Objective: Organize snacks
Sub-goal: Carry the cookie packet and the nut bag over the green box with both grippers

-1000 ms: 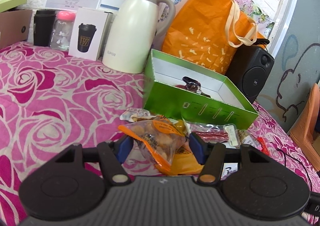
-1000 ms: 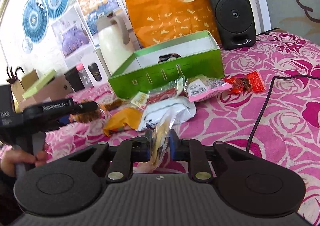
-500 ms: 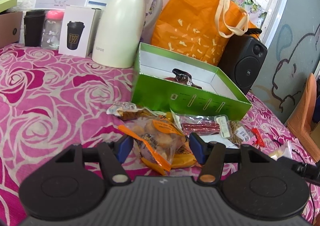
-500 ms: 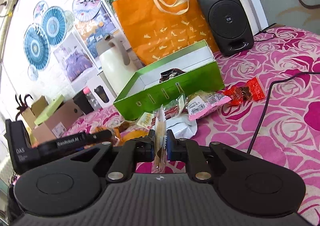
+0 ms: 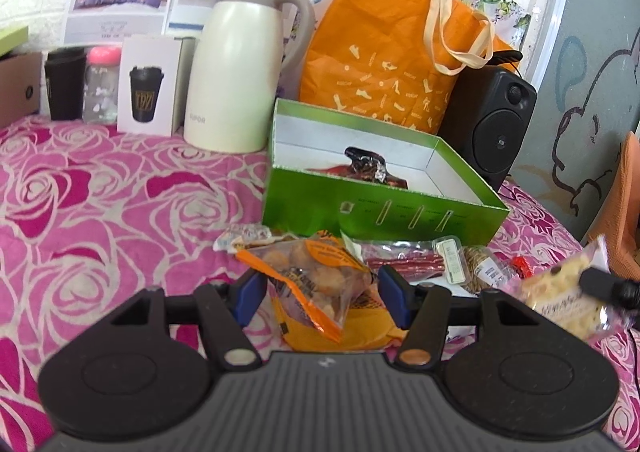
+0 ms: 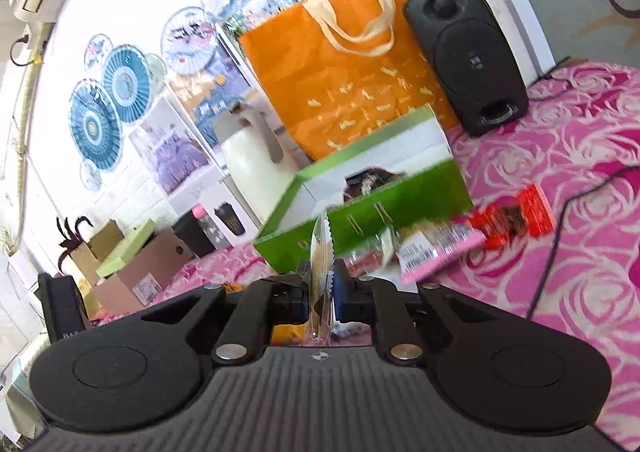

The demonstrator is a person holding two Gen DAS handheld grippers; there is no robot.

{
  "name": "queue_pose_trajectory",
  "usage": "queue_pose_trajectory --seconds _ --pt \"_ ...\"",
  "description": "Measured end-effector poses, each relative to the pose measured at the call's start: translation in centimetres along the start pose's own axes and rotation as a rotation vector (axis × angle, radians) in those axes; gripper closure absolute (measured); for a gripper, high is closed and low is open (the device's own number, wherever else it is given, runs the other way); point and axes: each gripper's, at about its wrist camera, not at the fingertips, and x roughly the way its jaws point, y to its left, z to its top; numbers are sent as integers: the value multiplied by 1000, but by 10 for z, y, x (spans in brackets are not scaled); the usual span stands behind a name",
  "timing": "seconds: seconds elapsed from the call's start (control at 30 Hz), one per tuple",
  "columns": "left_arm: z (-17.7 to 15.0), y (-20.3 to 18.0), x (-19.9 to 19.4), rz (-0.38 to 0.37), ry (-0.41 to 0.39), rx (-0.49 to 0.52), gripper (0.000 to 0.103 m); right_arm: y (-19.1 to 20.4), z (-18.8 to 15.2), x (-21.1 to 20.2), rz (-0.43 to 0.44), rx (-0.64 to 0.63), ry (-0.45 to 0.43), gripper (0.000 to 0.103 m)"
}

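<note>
The right gripper point(image 6: 321, 294) is clamped on the edge of a thin clear snack packet point(image 6: 320, 252), which is held upright between the blue pads. Compared with a second ago, the packet has been lifted clear of the pile on the pink rose cloth point(image 6: 568, 179) and carried up toward the green box point(image 6: 360, 219), whose front wall now lies directly beyond the serrated top of the packet. In the left wrist view the same packet point(image 5: 560, 292) is seen at the right edge, pale with dark specks, though motion blur makes its contents uncertain.

The left gripper point(image 5: 322, 292) is spread wide around an orange-trimmed bag of round snacks point(image 5: 316, 280); the pads are seen beside the bag but are not pressed on it, and little has changed there beyond a slight approach.

One dark wrapped snack point(image 5: 366, 165) is already inside the box. Others, including a red-stick pack point(image 5: 404, 262), a pink-labelled pack point(image 6: 436, 252) and a red wrapper point(image 6: 512, 217), are left on the cloth before it. The task is judged early, with a drop into the box likely next.
</note>
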Motion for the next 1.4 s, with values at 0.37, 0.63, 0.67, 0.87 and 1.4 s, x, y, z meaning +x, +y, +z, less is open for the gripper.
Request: queue_pose_trajectory --seconds 0.37,0.63,0.67,0.87,1.4 --pt "3 -4 2 48 -1 39 43 -11 -5 4 56 118 11 83" --pt "11 -9 3 46 -19 64 43 -3 11 8 103 98 -12 82" --pt "12 -9 3 45 -22 66 43 -2 14 10 107 92 -14 83" --pt "19 -8 4 42 -46 67 43 0 23 26 109 79 8 82" --pt "63 -23 48 0 -124 108 43 -4 69 69 91 -20 -138 82"
